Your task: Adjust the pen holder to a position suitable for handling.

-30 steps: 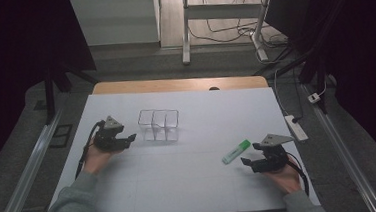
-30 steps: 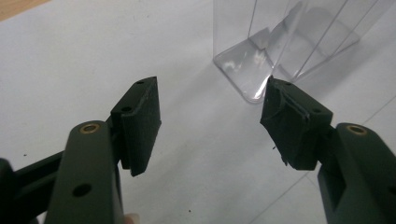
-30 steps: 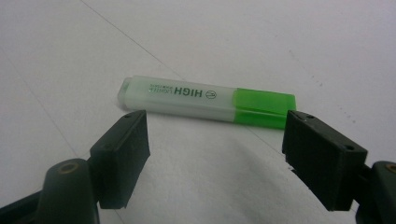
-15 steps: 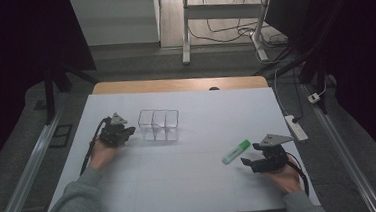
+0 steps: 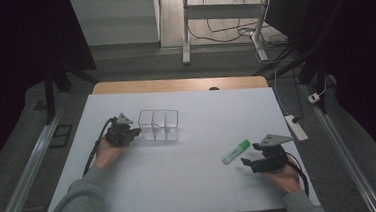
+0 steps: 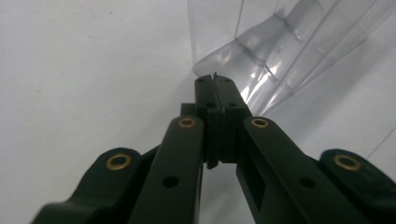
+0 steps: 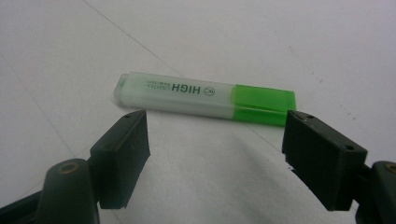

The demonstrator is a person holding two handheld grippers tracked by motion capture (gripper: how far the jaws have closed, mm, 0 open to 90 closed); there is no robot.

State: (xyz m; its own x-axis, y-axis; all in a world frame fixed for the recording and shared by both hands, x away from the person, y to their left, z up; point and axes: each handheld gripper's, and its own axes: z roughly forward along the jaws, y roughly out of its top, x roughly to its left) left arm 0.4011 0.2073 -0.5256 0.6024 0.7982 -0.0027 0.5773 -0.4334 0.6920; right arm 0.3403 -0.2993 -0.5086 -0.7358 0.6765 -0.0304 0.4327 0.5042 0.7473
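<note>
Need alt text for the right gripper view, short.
A green highlighter lies flat on the white table just beyond the open right gripper. Its two black jaws stand wide apart at the bottom, not touching it.

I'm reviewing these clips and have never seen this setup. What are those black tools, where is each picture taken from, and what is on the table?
A person sits at a white table and holds a hand-held two-jaw tool in each hand. The wide picture comes from a camera above the person; the two close-ups come from cameras riding on the tools. The left gripper has just closed its jaws with nothing between them, its tip right beside a clear plastic organiser with compartments. The right gripper is open, its jaws either side of a green highlighter lying flat on the table, apparently just short of it. Nothing is held.
</note>
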